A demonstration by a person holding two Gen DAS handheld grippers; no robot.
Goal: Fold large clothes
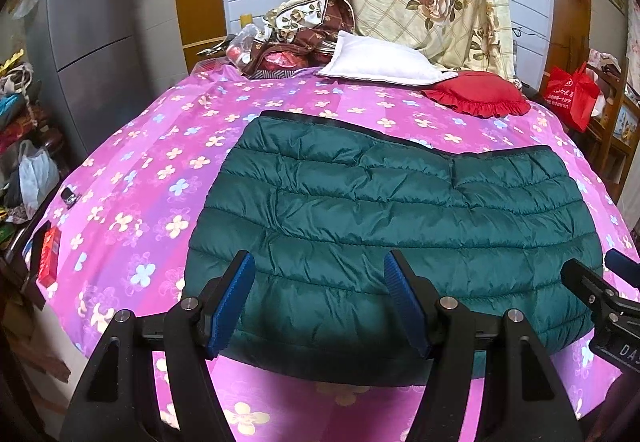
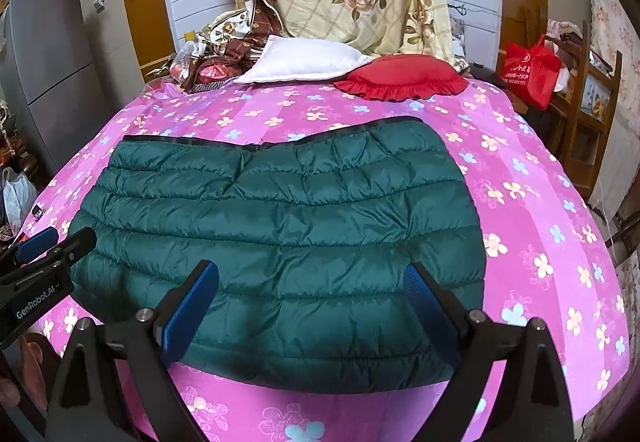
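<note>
Fingers first: we see the left gripper (image 1: 320,266) with its blue-padded fingers (image 1: 234,298) spread wide, nothing between them, held above the near part of the dark green quilted puffer jacket (image 1: 384,210). The right gripper (image 2: 312,278) is likewise wide apart and empty over the same garment.

The jacket lies folded flat on the pink flower-print bedsheet (image 1: 132,178), its black-trimmed far edge straight and its near edge rounded.

The left wrist view alone shows a red box (image 1: 50,256) at the bed's left edge. In the right wrist view, the left gripper enters at the left margin.

There is bare sheet on both sides of the jacket and in front of it. At the far end sit a white rectangular pillow (image 1: 380,62) and a red frilled cushion (image 1: 480,94) (the two overlap slightly).
</note>
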